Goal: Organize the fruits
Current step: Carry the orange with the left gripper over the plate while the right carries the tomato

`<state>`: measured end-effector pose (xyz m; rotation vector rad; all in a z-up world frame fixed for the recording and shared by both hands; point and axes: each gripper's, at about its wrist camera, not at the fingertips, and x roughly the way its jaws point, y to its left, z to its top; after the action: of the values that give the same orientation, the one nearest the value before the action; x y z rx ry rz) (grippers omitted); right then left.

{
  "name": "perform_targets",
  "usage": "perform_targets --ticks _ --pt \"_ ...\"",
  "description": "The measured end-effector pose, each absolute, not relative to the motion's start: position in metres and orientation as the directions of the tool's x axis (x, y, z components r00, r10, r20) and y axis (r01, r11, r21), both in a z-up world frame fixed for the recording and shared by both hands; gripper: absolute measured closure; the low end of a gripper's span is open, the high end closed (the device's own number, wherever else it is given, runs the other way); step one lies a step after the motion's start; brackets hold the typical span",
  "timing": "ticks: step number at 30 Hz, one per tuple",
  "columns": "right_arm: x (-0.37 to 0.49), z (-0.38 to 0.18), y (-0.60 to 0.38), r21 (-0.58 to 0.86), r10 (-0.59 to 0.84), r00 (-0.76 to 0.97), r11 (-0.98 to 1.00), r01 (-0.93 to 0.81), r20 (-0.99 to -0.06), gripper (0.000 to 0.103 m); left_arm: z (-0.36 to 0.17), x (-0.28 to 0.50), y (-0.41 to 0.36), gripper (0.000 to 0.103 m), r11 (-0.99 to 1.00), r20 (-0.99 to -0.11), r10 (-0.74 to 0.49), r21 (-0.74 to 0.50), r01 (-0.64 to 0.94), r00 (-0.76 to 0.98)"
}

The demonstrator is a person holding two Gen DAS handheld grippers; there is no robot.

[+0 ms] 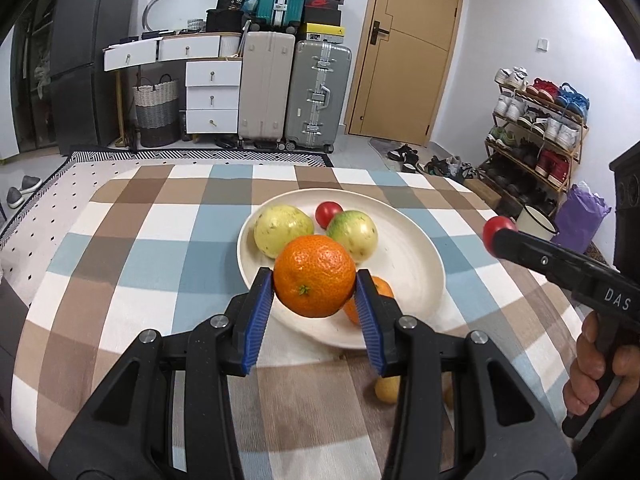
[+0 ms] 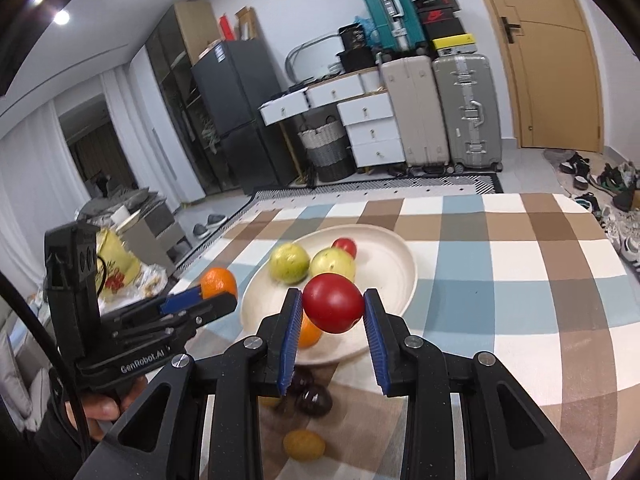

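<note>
My left gripper (image 1: 314, 280) is shut on an orange (image 1: 314, 276) and holds it above the near rim of a cream plate (image 1: 404, 264). On the plate lie two yellow-green fruits (image 1: 283, 230) (image 1: 354, 232), a red tomato (image 1: 328, 212) and another orange (image 1: 380, 288), partly hidden. My right gripper (image 2: 333, 305) is shut on a red tomato (image 2: 333, 303) above the plate's (image 2: 384, 256) near edge. It also shows in the left wrist view (image 1: 498, 236), to the right of the plate. The left gripper (image 2: 218, 290) with its orange (image 2: 218, 281) shows left of the plate.
The checked tablecloth (image 1: 160, 240) covers the table. Loose fruits lie near the front edge: a yellow one (image 2: 304, 445), a dark one (image 2: 314, 400) and a yellow one (image 1: 387, 389) under my left fingers. Suitcases, drawers and a shoe rack stand beyond the table.
</note>
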<state>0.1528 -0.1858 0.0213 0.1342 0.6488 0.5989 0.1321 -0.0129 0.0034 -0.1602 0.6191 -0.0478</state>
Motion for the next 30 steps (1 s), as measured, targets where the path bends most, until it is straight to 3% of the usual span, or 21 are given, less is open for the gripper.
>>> perform_targets --ticks 13,30 --pt "0.188 -0.001 -0.169 0.301 0.532 0.634 0.845 -0.442 -0.562 0.072 -0.001 0.166 -0.012 0.064 0.987 -0.543 -0.064 -0.157 -0.026 0.837" --pt "0.203 -0.032 -0.151 0.276 0.506 0.592 0.855 -0.438 -0.627 0.071 -0.016 0.174 -0.013 0.064 0.989 -0.586 -0.068 -0.145 -0.021 0.808"
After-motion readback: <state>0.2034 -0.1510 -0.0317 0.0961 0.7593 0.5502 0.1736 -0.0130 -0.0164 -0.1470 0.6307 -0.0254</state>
